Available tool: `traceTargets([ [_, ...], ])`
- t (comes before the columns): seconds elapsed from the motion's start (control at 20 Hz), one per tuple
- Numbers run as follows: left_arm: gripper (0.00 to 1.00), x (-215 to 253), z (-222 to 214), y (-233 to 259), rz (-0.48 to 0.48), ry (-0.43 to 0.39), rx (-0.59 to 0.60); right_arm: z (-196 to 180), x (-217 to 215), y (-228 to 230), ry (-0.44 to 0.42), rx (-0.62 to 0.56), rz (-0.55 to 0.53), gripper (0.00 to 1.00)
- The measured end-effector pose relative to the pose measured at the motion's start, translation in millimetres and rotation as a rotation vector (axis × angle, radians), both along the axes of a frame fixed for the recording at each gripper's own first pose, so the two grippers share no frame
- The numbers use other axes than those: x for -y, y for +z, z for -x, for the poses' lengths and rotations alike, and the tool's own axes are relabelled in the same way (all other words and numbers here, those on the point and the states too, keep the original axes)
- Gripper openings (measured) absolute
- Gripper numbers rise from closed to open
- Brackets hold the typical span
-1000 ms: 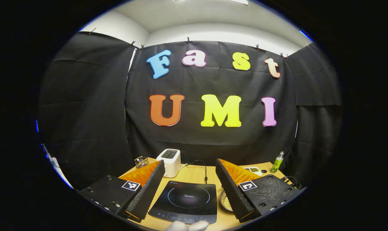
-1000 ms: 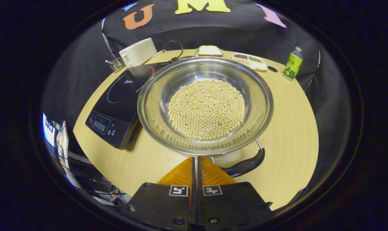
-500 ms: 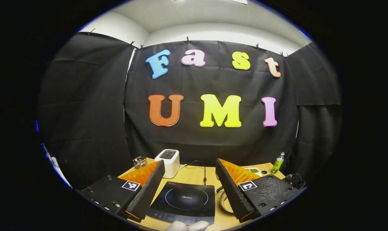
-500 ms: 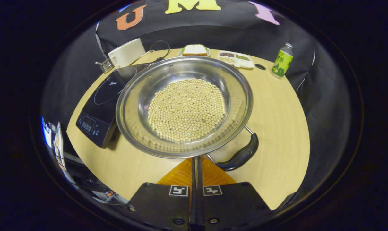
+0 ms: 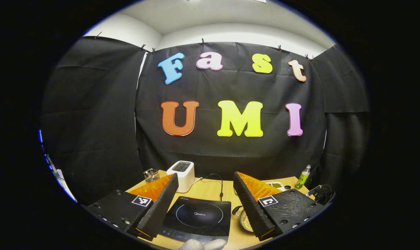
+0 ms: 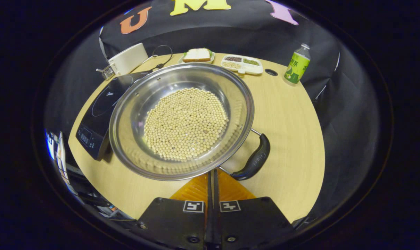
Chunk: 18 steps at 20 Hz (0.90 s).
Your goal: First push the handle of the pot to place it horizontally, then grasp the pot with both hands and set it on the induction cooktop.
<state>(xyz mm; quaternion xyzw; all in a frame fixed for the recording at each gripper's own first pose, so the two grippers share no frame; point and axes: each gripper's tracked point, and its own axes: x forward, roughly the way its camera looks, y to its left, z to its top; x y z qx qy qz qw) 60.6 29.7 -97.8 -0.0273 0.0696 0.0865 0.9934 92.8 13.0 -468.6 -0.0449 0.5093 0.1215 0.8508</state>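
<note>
A steel pot [image 6: 133, 104] with pale beans in it stands on the wooden table, right of the black induction cooktop [image 6: 102, 104] and overlapping its edge. The pot's black handle [image 6: 255, 159] points to the lower right. My right gripper [image 6: 211, 173] is shut with nothing between its fingers; its tips are at the pot's near rim, beside the handle's wire end. In the left gripper view my left gripper [image 5: 204, 205] hangs open above the cooktop [image 5: 197, 217], and a sliver of the pot [image 5: 244, 219] peeks out by its right finger.
At the back of the table stand a white toaster [image 6: 128, 59], a small wire rack [image 6: 107, 72], a sandwich on a plate [image 6: 197, 55], a divided tray of grains [image 6: 242, 64] and a green bottle [image 6: 295, 64]. A gloved hand [image 5: 203, 244] shows at the bottom.
The pot has slid left in the right gripper view, and its handle has swung from the front round to the right. The left gripper stays open and has drifted only slightly.
</note>
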Motion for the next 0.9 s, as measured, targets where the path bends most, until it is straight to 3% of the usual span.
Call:
traceTargets([
  [0.2, 0.95, 5.3, -6.2, -7.2, 0.004, 0.027, -0.019, -14.6, 16.8, -1.0, 0.045, 0.002, 0.034, 0.04],
  [0.35, 0.95, 10.1, -9.1, -11.1, 0.002, 0.047, -0.031, -29.3, 29.7, -1.4, 0.072, 0.012, 0.058, 0.0],
  [0.55, 0.95, 15.7, -11.9, -18.0, -0.013, 0.076, -0.048, -50.2, 50.0, -5.7, 0.056, 0.007, 0.058, 0.04],
  [0.85, 0.95, 23.2, -12.7, -22.1, -0.027, 0.12, -0.064, -72.6, 70.5, -8.4, 0.064, 0.01, 0.05, 0.0],
  [0.9, 0.95, 26.4, -12.5, -23.1, -0.029, 0.122, -0.068, -75.0, 71.6, -8.7, 0.065, 0.01, 0.046, 0.04],
])
